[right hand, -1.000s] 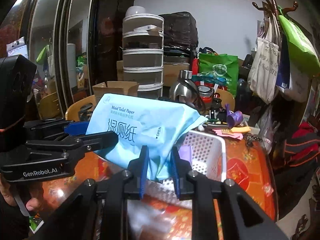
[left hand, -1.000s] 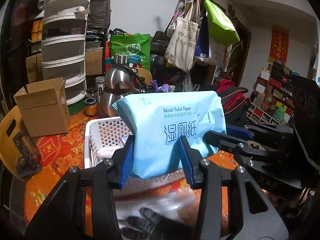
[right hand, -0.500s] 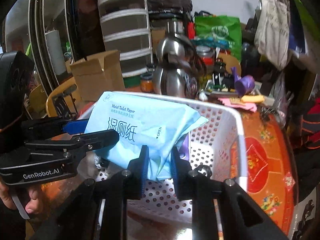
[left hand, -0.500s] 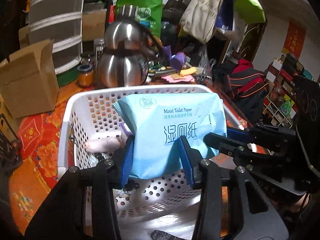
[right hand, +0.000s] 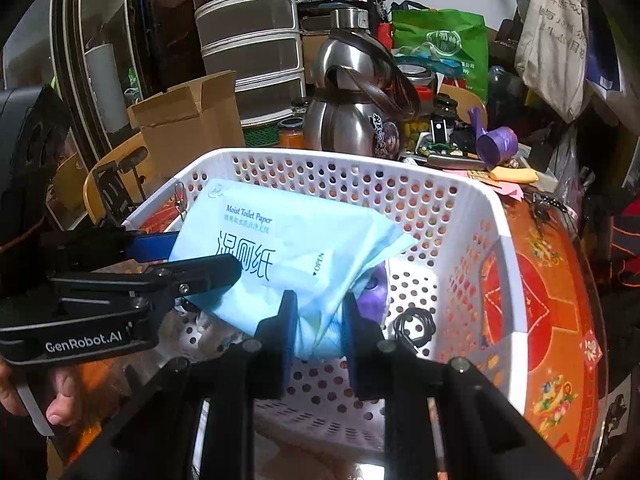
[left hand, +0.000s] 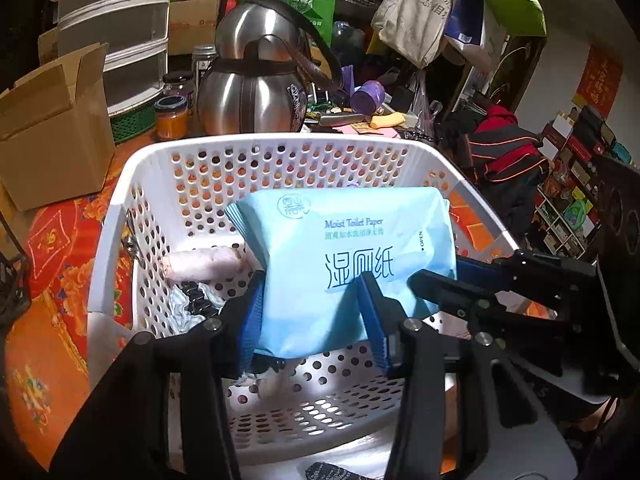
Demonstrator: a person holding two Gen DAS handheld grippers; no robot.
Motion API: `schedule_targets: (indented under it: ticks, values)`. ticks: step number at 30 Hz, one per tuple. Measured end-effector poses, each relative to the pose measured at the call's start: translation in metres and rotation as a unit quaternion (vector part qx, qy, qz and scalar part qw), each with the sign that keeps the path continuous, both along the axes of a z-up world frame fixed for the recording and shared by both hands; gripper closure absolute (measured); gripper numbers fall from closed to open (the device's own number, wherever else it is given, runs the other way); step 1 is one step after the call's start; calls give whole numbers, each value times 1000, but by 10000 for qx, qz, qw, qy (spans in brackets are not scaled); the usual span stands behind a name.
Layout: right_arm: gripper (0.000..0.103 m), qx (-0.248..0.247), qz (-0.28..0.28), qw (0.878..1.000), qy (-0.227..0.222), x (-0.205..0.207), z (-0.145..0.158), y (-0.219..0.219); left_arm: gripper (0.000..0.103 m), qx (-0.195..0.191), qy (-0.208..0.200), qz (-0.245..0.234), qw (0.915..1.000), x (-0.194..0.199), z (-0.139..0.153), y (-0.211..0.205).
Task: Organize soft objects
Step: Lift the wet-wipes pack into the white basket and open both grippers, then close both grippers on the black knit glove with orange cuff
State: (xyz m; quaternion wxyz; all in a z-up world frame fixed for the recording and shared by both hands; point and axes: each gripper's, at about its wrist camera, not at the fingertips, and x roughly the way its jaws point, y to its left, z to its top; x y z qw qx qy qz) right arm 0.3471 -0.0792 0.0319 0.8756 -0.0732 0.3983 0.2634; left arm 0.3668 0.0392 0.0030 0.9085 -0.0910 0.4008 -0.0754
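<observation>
A light blue pack of moist toilet paper hangs inside the white perforated basket, held by both grippers. My left gripper is shut on its near lower edge. My right gripper is shut on its right corner, and the pack also shows in the right wrist view above the basket floor. A pale pink rolled item, crumpled cloth and a purple item lie in the basket under it.
A steel kettle and a jar stand just behind the basket. An open cardboard box sits at the left. Stacked drawers and hanging bags fill the back. The orange patterned tablecloth surrounds the basket.
Both grippers have carried the pack forward and down, from above the table in front of the basket to inside the basket. Both stay shut on it.
</observation>
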Motion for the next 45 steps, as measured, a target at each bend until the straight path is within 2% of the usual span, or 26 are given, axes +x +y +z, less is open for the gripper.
schedule_targets:
  ticks: [4,5,6,7,8,9,10,11,18,22,24,27,31,34,35,39,42,45]
  values:
    - [78,-159,-154,9997,-73,-2,-1,-2,57,-62,1,4,10000,-2,-2,3]
    - [73,-168,-173,9997,-41,-2,-2,-4,55,-32,-22,44,10000,-5,0,5]
    - [59,-147,-181,9997,-20,-2,-1,-6,54,8,-42,70,10000,-8,2,6]
    - [50,-89,-215,9997,-13,-4,0,-10,49,23,-101,77,9999,-11,5,8]
    - [34,-37,-297,9995,-72,-6,4,-17,40,19,-168,109,9998,-15,8,11]
    - [27,-13,-332,9994,-137,-9,6,-19,35,15,-215,147,9997,-17,11,12]
    - [27,33,-379,9990,-246,-11,10,-23,27,4,-308,191,9993,-21,15,15]
    - [27,99,-447,9984,-344,-14,15,-29,24,-22,-401,203,9990,-26,19,17]
    - [26,159,-651,9968,-439,-22,28,-34,23,38,-545,387,9978,-53,33,21]
    - [26,220,-668,9972,-272,-49,28,-37,23,31,-662,351,9972,-100,41,19]
    - [26,314,-656,9967,-352,-73,28,-40,23,182,-697,421,9965,-131,40,18]
    - [19,397,-646,9962,-436,-117,21,-49,23,221,-644,435,9967,-175,27,18]
    - [19,426,-567,9972,-236,-171,-17,-57,23,119,-337,509,9981,-221,-13,23]
    - [19,619,-387,9973,-4,-199,-44,-60,23,184,-1,570,9982,-240,-45,25]
    - [21,678,-366,9970,31,-205,-51,-61,23,138,92,592,9981,-246,-56,27]
    - [40,688,-291,9971,131,-220,-67,-58,23,27,346,538,9979,-252,-81,31]
    - [49,695,-193,9970,267,-222,-75,-52,27,25,392,449,9982,-254,-91,28]
    - [54,664,-104,9971,353,-225,-82,-47,34,194,342,422,9983,-257,-96,21]
